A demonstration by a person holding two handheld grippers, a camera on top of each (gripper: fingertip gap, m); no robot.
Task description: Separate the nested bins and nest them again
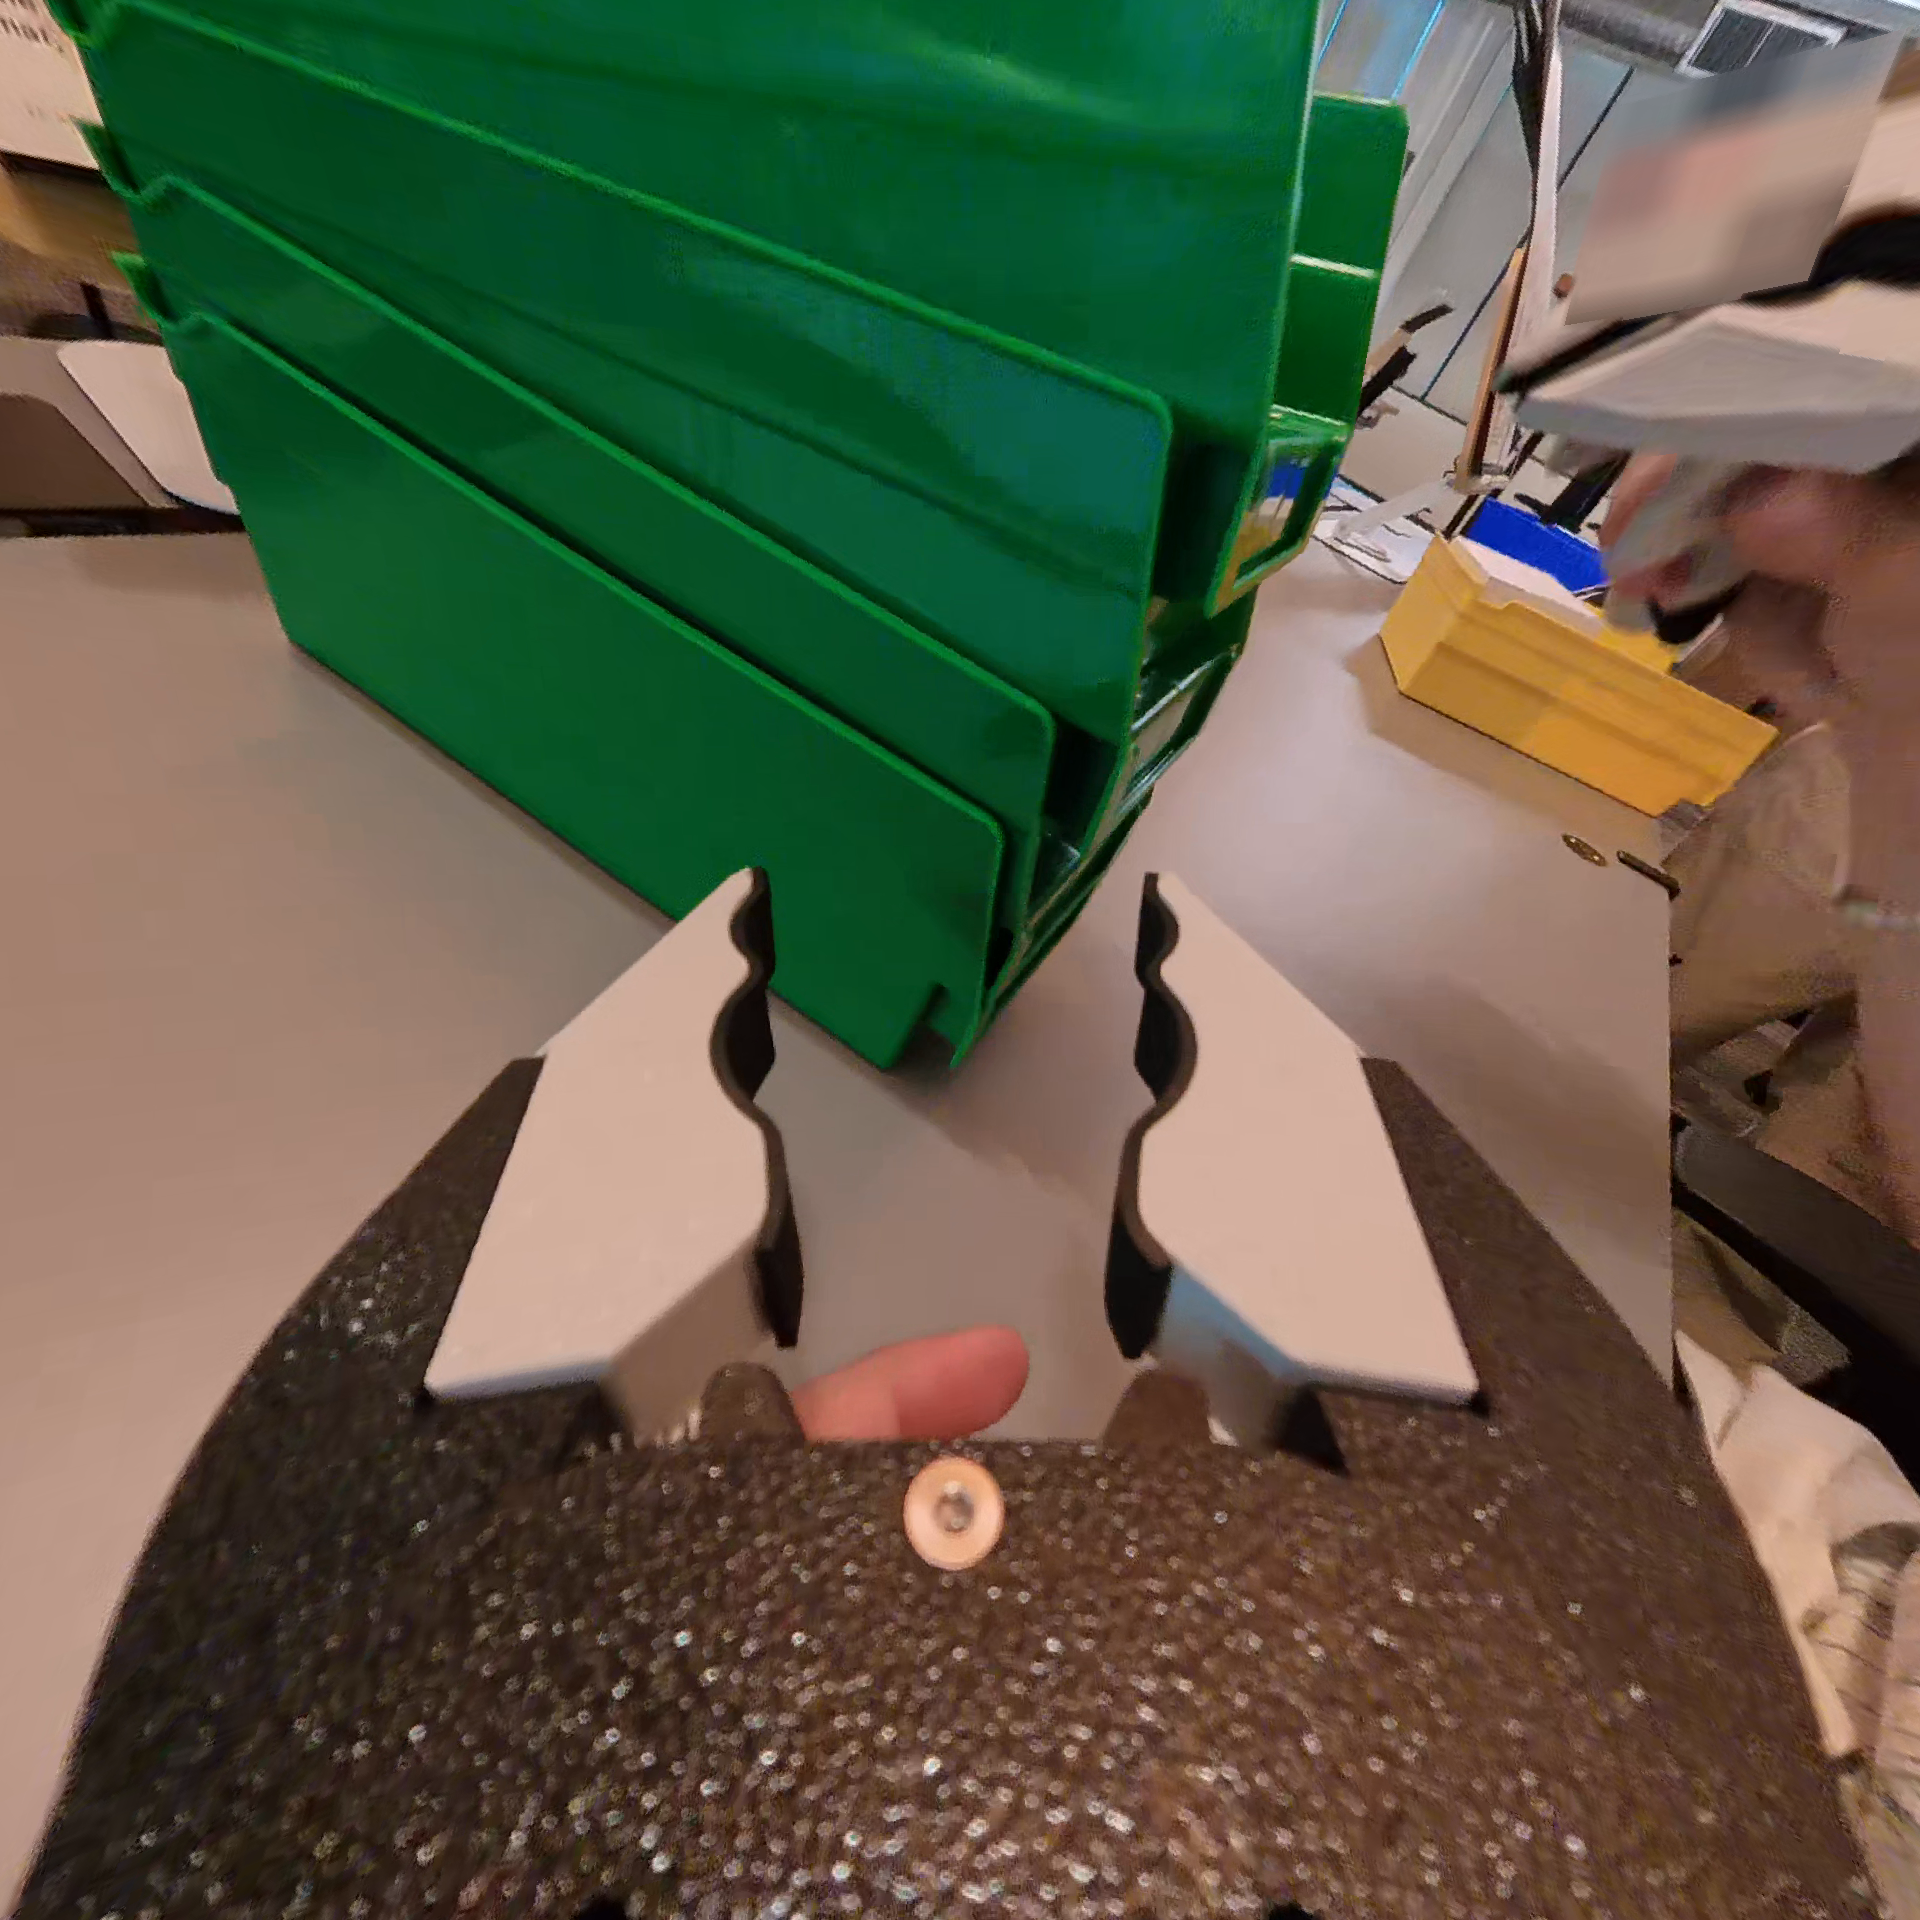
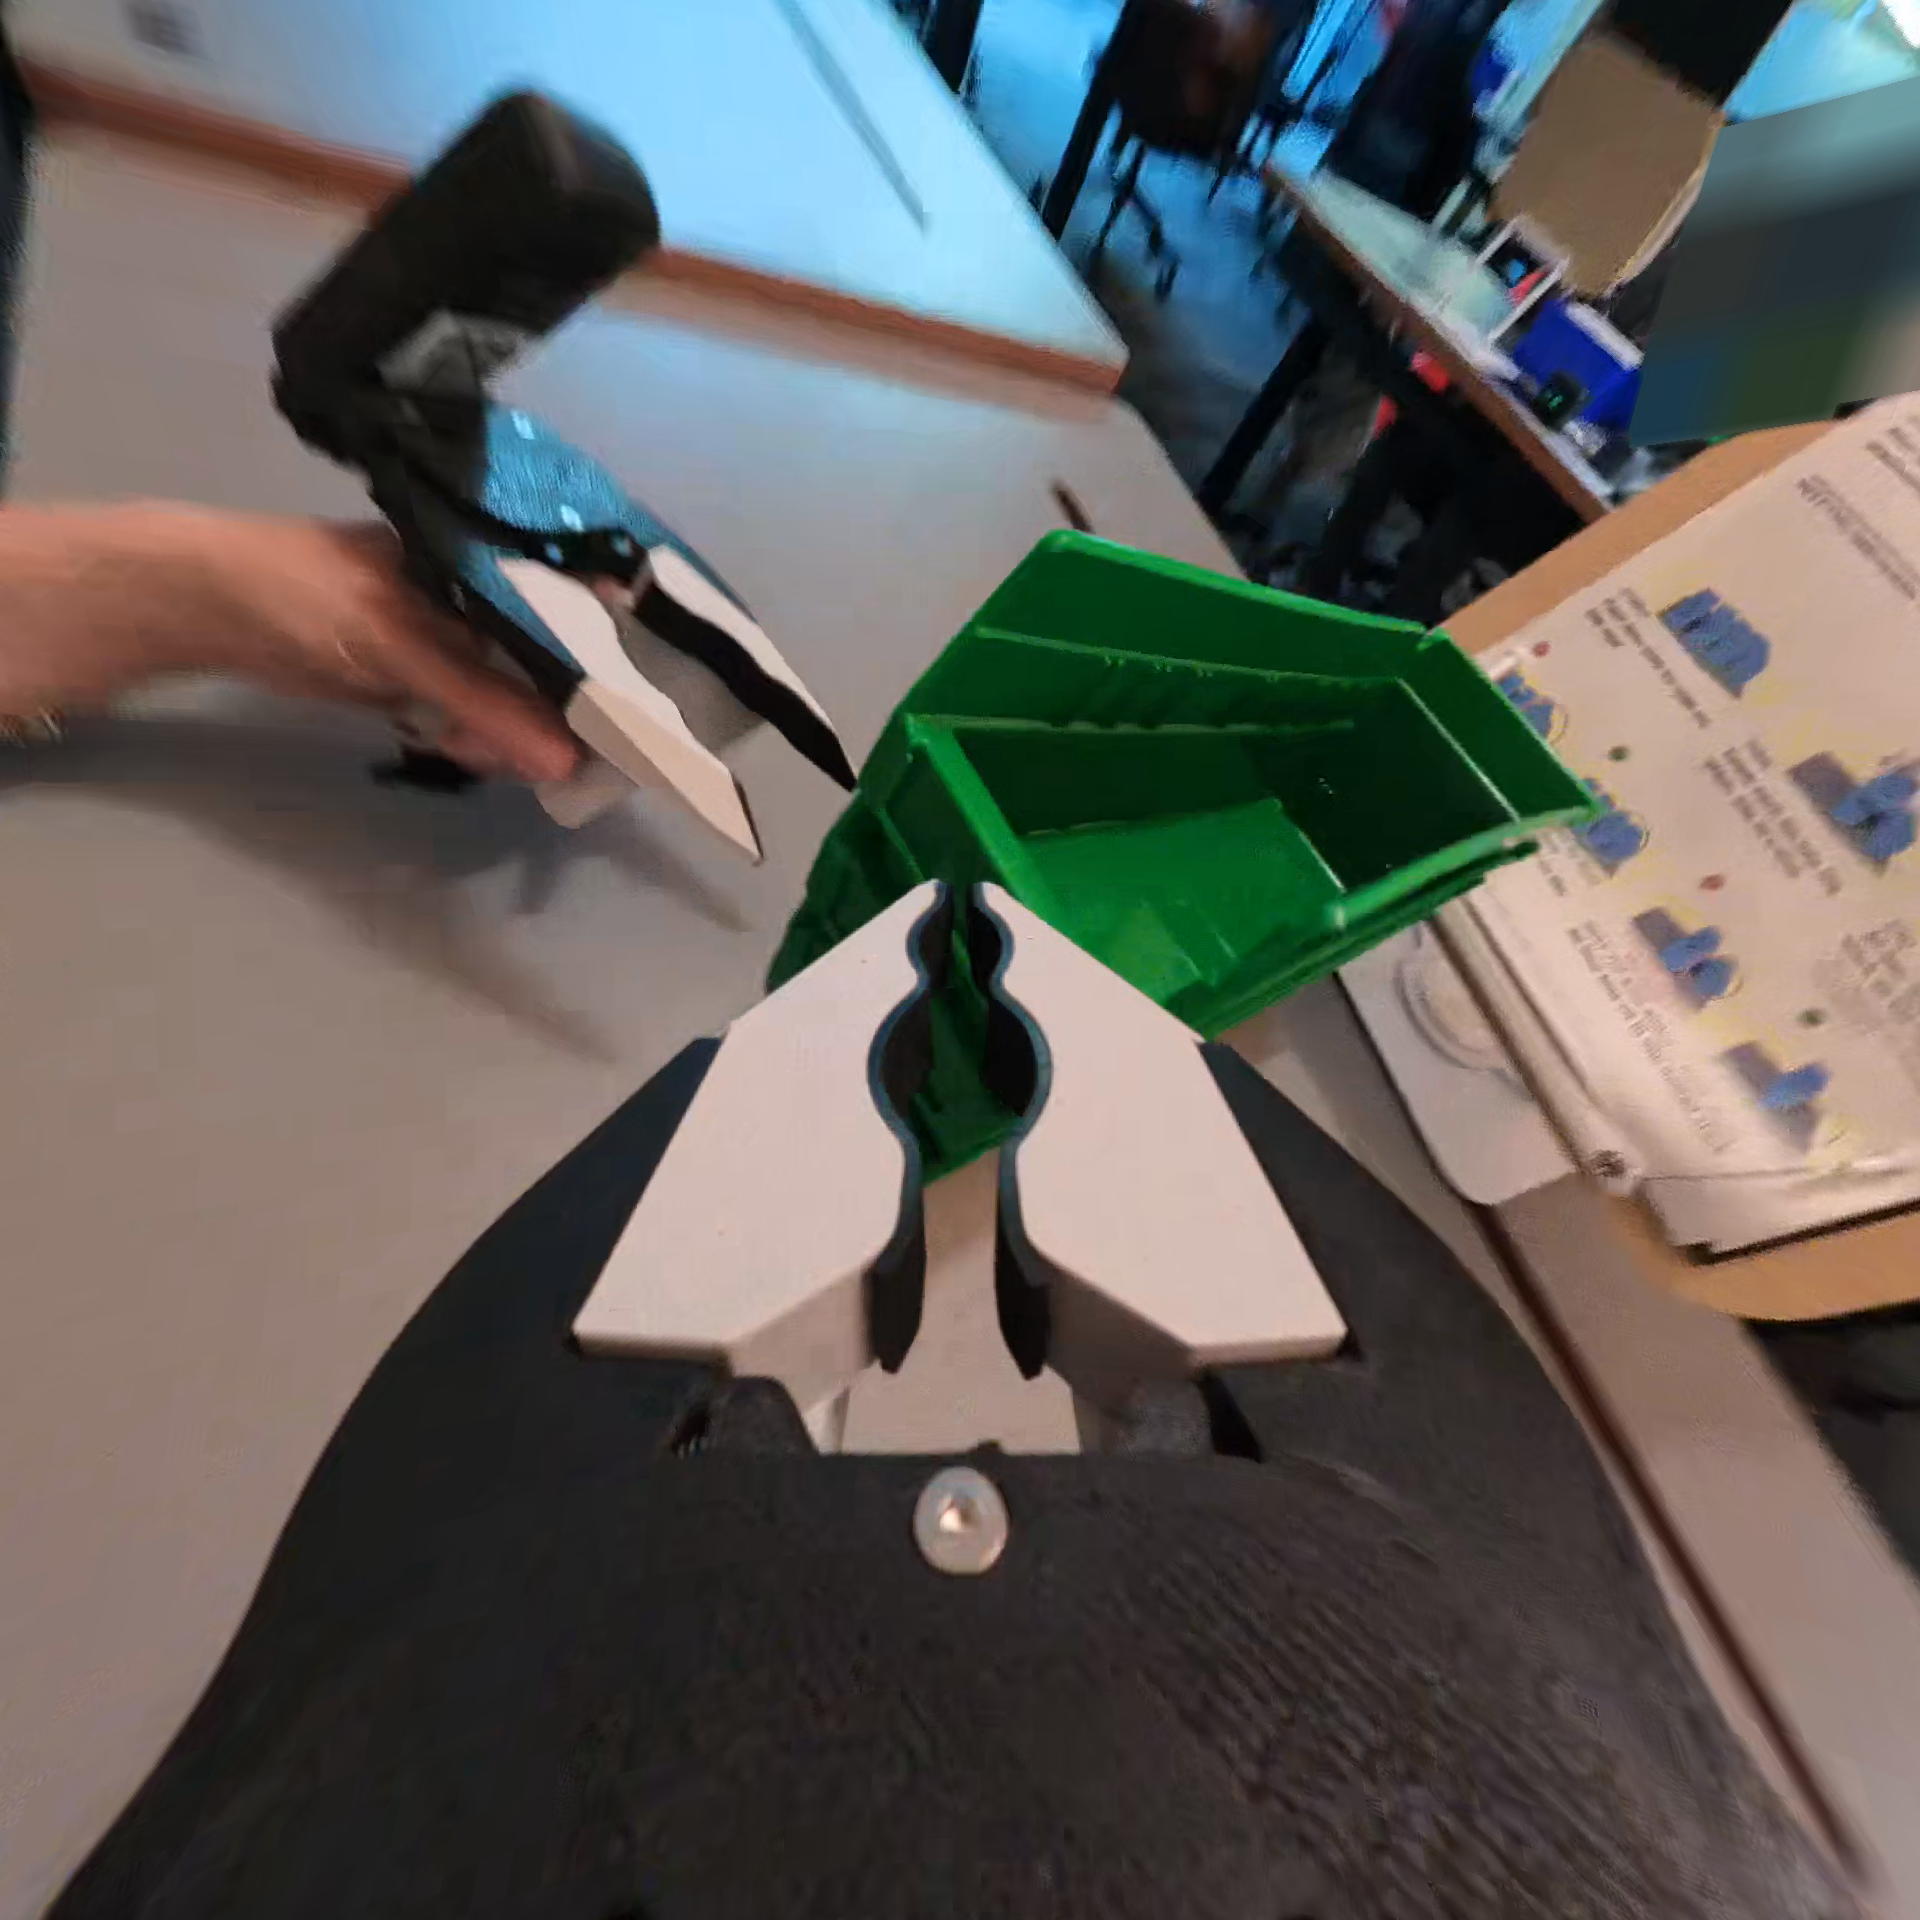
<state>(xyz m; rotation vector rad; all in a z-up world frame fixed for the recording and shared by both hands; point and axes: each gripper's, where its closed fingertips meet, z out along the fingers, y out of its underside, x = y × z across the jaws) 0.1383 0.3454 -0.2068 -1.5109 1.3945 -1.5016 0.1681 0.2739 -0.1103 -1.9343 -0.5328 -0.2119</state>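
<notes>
Right hand-held gripper [image 2: 961,904] pinches our nested green plastic bins' [image 2: 1195,831] rim; left hand-held gripper [image 1: 951,883] gapes wide just beside them, above the grey counter [image 1: 260,935].

sheet [image 2: 1704,831]: white, printed lines with blue pictures, blurred, unreadable | box [image 1: 31,94]: dark print at picture's edge, cut off, unreadable

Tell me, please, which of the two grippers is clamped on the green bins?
The right gripper: its fingers pinch a wall of the green bins, while the left gripper is open and empty beside them.
</notes>
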